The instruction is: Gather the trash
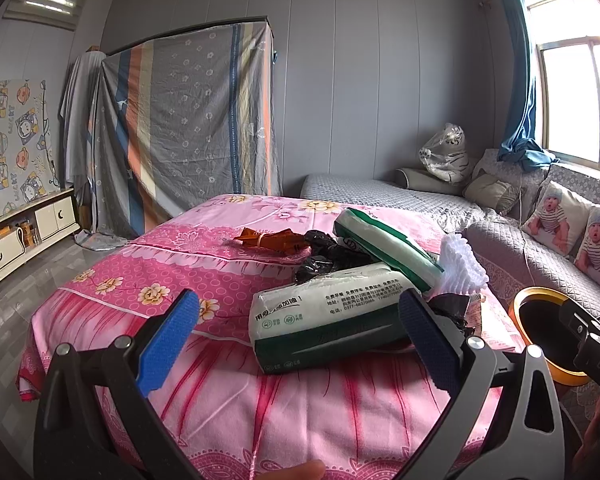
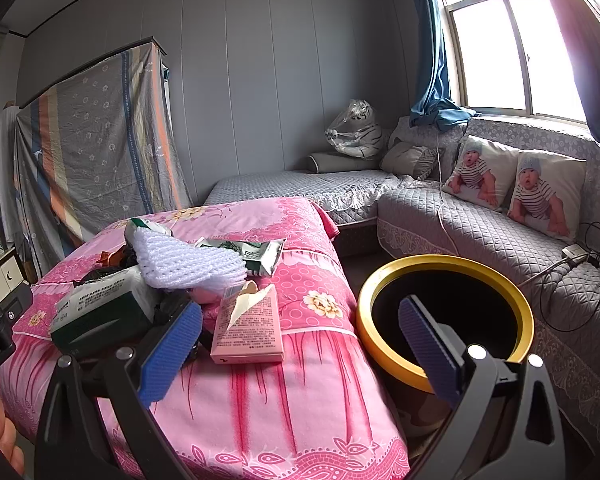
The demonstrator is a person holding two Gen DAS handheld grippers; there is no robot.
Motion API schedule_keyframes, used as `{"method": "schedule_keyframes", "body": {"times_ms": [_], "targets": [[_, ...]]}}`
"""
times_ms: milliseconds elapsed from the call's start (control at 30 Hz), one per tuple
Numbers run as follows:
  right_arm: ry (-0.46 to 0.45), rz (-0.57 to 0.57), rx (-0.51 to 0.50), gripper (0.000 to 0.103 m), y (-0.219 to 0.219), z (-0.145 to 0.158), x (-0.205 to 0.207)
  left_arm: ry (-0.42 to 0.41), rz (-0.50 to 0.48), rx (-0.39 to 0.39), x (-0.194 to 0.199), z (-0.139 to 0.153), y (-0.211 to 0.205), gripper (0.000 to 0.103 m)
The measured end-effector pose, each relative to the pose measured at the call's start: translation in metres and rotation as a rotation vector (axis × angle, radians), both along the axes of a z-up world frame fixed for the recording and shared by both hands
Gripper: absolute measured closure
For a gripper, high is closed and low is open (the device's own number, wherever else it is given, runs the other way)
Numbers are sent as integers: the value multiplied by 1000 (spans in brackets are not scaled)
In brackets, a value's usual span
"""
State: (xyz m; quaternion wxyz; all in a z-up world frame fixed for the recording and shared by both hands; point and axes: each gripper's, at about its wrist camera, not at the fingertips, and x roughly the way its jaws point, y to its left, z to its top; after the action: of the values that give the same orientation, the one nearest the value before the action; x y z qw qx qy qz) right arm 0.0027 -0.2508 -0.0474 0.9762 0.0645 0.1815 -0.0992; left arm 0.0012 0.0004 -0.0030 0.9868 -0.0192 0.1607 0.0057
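Observation:
Trash lies piled on a table under a pink floral cloth (image 1: 204, 400). A green-and-white tissue pack (image 1: 328, 320) lies just beyond my open left gripper (image 1: 298, 304), whose right finger overlaps the pack's end. Behind it are a second tissue pack (image 1: 384, 248), a black plastic bag (image 1: 332, 256), an orange wrapper (image 1: 272, 238) and a white foam net (image 1: 460, 264). My right gripper (image 2: 300, 308) is open and holds nothing. It hangs between a torn pink box (image 2: 248, 328) and the black bin with a yellow rim (image 2: 440, 264). The foam net (image 2: 188, 260) and a green wrapper (image 2: 256, 256) lie farther back.
The bin (image 1: 540, 300) stands on the floor at the table's right edge, against a grey quilted sofa (image 2: 480, 232) with cushions and cables. A cloth-draped wardrobe (image 1: 188, 120) and a low cabinet (image 1: 28, 232) stand at the left. A hand shows at each view's lower edge.

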Motion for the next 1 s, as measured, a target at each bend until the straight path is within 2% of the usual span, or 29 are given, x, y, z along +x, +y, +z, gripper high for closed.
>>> {"method": "schedule_keyframes", "body": {"times_ms": [1000], "targets": [[1,-1,4,8,-1,0,0,3,0,2,1,-6,0,7]]}}
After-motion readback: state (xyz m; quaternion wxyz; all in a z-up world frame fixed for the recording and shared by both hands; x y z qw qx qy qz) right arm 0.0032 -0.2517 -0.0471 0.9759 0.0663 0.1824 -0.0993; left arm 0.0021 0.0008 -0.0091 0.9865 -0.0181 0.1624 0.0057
